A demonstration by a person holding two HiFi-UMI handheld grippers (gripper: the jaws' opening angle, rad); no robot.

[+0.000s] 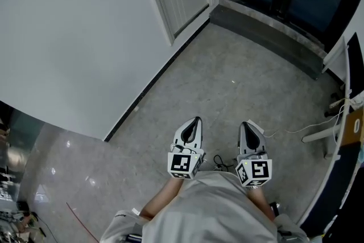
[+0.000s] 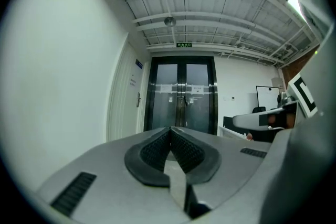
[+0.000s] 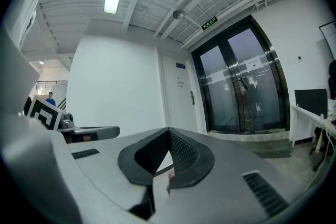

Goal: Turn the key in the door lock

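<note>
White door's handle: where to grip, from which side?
Likely grip the handle by its lever, coming head-on from the hallway: it sticks out of the white door near the edge by the glass doors. Lever direction too small to tell.

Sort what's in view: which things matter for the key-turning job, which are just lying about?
Job (probably): white door; handle; left gripper and right gripper, jaws shut, empty.
Lying about: glass double doors; exit sign; whiteboard.
</note>
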